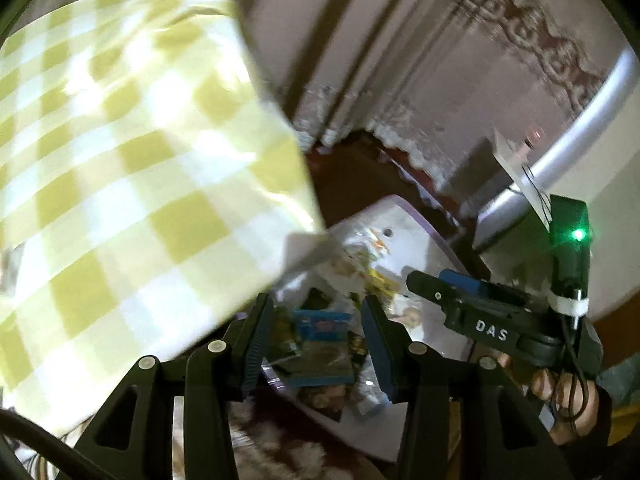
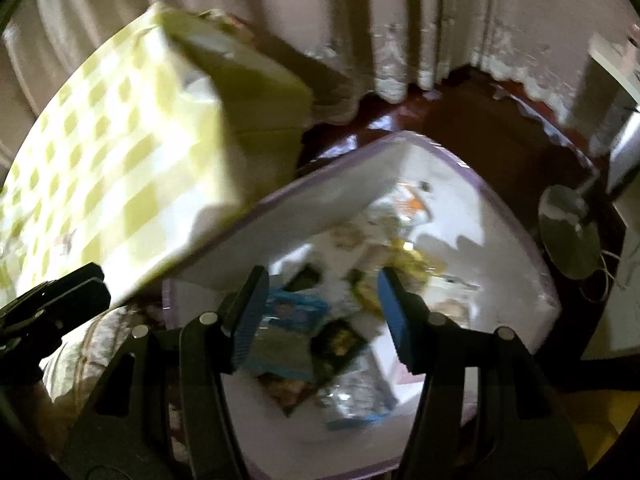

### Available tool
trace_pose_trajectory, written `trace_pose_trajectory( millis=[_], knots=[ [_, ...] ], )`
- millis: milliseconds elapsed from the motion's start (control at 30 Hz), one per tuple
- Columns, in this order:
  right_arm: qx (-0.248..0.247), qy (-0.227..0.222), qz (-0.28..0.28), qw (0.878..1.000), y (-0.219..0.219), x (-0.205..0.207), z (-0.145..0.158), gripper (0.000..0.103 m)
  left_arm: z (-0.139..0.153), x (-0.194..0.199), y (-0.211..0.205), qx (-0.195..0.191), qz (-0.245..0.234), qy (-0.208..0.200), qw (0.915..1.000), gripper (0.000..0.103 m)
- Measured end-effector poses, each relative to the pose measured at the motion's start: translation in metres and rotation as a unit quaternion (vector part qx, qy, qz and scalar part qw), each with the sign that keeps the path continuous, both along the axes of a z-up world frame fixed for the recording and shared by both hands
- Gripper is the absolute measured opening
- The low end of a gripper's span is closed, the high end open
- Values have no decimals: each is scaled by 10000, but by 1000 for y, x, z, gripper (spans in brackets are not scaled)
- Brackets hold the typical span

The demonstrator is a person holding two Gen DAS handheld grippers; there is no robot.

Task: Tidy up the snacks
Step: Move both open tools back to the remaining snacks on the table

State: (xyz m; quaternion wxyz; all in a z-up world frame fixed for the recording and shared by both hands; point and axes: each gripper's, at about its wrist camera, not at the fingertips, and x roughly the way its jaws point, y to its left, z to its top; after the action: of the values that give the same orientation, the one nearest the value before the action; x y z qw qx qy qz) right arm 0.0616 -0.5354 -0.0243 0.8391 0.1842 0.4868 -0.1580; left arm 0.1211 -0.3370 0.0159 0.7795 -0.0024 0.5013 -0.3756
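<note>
A white storage box with a purple rim (image 2: 472,172) stands open below both grippers and holds several snack packets (image 2: 340,340). It also shows in the left wrist view (image 1: 420,236), with a blue packet (image 1: 320,344) among the snacks. A yellow-and-white checked fabric lid (image 1: 132,160) is tilted up at the box's left side, and it also shows in the right wrist view (image 2: 112,184). My left gripper (image 1: 318,344) is open and empty above the snacks. My right gripper (image 2: 320,316) is open and empty over the box; it shows in the left wrist view (image 1: 460,300). Both frames are blurred.
The box sits on a dark red-brown table (image 2: 472,120). Pale curtains with lace hems (image 2: 360,20) hang behind. A round metal lamp base (image 2: 570,236) with a cord stands right of the box. A grey rounded chair edge (image 1: 580,136) is at the right.
</note>
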Motion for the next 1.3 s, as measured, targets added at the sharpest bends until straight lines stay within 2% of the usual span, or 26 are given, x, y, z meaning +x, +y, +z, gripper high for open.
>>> trace_pose_trajectory(
  millis=[300,667,800,1033,1133,1200,1300],
  knots=[
    [169,-47,871,9960,70,30,4,60,-1,13,82,-47,1037,-4,9946,49],
    [147,-121,1914,9813,151,57,13,63,-3,14,188,-33,2225,78,9749,54],
    [119,-168,2275,9736,180,65,18,63,-4,10,231,-50,2759,94,9611,54],
    [55,-193,2872,9577,235,80,22,65,-20,2,309,61,3769,417,9253,54],
    [25,-207,3118,9499,256,86,23,66,-25,0,331,93,4039,531,9132,54],
    [5,-196,3280,9445,271,90,23,67,-29,-1,342,78,4191,623,9058,54],
    [-24,-180,3518,9359,294,98,22,68,-34,1,349,84,4290,714,9004,54]
  ],
)
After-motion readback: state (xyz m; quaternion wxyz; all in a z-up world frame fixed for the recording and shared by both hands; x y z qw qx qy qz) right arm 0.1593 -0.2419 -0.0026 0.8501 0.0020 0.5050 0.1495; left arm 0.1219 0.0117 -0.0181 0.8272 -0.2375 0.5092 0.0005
